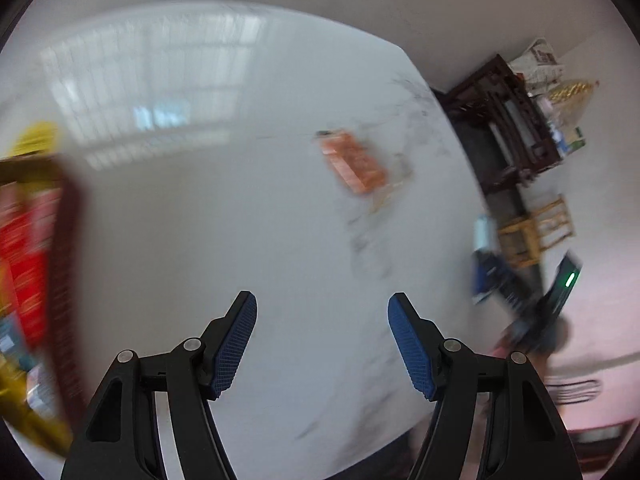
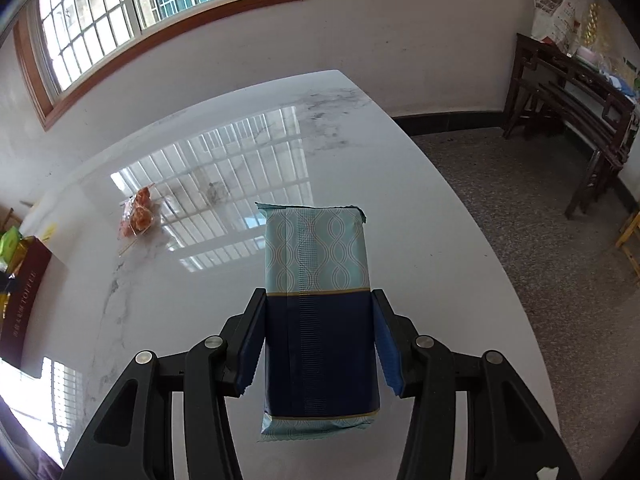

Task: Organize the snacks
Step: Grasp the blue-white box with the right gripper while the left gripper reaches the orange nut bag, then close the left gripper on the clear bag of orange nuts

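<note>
The right gripper (image 2: pixel 318 344) grasps a blue snack pack (image 2: pixel 318 312) above the worktop (image 2: pixel 420 240). The left gripper (image 1: pixel 322 346) is released and empty. 1 orange snack bag (image 2: pixel 138 214) lies loose; the dark red box (image 2: pixel 20 300) already holds several snacks, so little seems left.

Both wrists overlook table (image 2: pixel 400 208) (steeply, near)
</note>
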